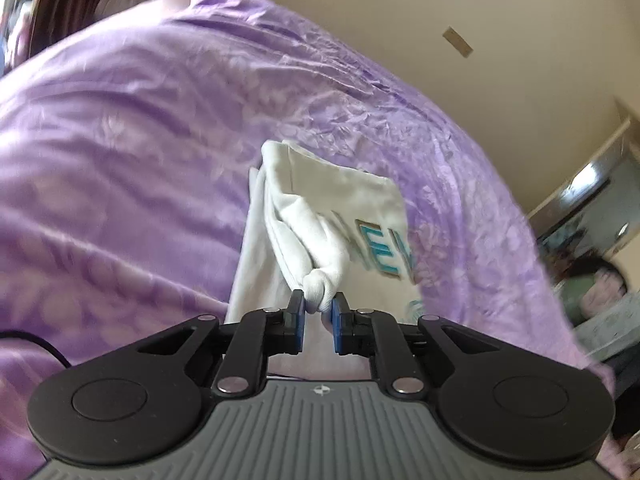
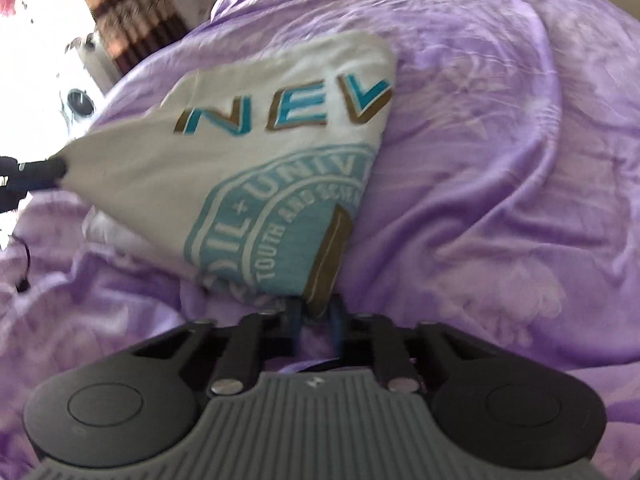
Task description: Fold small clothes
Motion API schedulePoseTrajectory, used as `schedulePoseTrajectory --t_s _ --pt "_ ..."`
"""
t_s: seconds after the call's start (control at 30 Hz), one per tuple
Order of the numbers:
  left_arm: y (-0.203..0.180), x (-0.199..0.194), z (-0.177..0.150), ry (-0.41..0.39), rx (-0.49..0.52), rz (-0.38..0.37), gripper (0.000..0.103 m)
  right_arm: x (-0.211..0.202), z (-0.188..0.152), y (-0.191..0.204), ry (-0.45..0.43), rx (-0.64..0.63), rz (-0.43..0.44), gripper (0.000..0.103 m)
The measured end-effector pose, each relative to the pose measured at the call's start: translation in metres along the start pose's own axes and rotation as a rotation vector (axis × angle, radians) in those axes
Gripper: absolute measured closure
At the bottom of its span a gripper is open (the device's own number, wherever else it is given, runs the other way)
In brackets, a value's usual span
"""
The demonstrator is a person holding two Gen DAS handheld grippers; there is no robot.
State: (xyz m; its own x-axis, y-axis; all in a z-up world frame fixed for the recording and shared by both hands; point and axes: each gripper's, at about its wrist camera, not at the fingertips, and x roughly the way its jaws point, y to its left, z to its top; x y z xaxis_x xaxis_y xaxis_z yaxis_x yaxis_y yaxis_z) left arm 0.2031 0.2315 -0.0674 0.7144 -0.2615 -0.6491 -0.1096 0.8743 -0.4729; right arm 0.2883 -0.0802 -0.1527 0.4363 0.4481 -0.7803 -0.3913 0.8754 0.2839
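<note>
A small white T-shirt point(image 2: 160, 184) with teal and gold print lies on a purple bedspread point(image 2: 500, 160), pulled taut between two corners. My left gripper point(image 1: 319, 304) is shut on a bunched white corner of the shirt point(image 1: 336, 208), which rises from its blue pads point(image 1: 340, 320). In the right wrist view my right gripper point(image 2: 318, 312) is shut on the near edge of the shirt, at the gold printed patch. The left gripper's black tip point(image 2: 48, 172) shows at the far left of that view, holding the shirt's other corner.
The purple bedspread point(image 1: 140, 152) fills both views, wrinkled and mounded. A beige wall point(image 1: 500, 40) lies past the bed's right side, with furniture point(image 1: 592, 208) beyond. A thin black cable point(image 2: 24, 256) lies at the left edge. Brown curtains point(image 2: 132, 12) hang at the back.
</note>
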Motion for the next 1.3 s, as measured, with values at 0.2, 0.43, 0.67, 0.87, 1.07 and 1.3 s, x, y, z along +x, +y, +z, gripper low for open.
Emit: schedulePoseTrajectory --t_s 0.2,0.43,0.67,0.87,1.07,1.3 --pt "0.025 0.043 -0.020 0.116 0.025 0.148 0.089 -0.002 0.001 0.007 0.016 -0.031 -0.025 0.103" --pt "0.022 0.071 -0.030 0.189 0.121 0.273 0.088 0.029 -0.011 0.002 0.105 -0.059 -0.052 0.103" --pt "0.012 0.068 -0.035 0.257 0.179 0.407 0.098 0.028 -0.010 0.002 0.135 -0.080 -0.069 0.103" --pt "0.015 0.026 -0.031 0.196 0.103 0.342 0.094 0.003 -0.006 0.003 0.084 -0.101 -0.084 0.097" --pt "-0.007 0.004 -0.004 0.067 0.148 0.249 0.066 -0.024 0.016 -0.005 -0.021 -0.068 -0.077 0.076" --pt "-0.017 0.035 0.023 0.026 0.119 0.163 0.049 -0.024 0.042 -0.003 -0.067 -0.031 -0.011 0.063"
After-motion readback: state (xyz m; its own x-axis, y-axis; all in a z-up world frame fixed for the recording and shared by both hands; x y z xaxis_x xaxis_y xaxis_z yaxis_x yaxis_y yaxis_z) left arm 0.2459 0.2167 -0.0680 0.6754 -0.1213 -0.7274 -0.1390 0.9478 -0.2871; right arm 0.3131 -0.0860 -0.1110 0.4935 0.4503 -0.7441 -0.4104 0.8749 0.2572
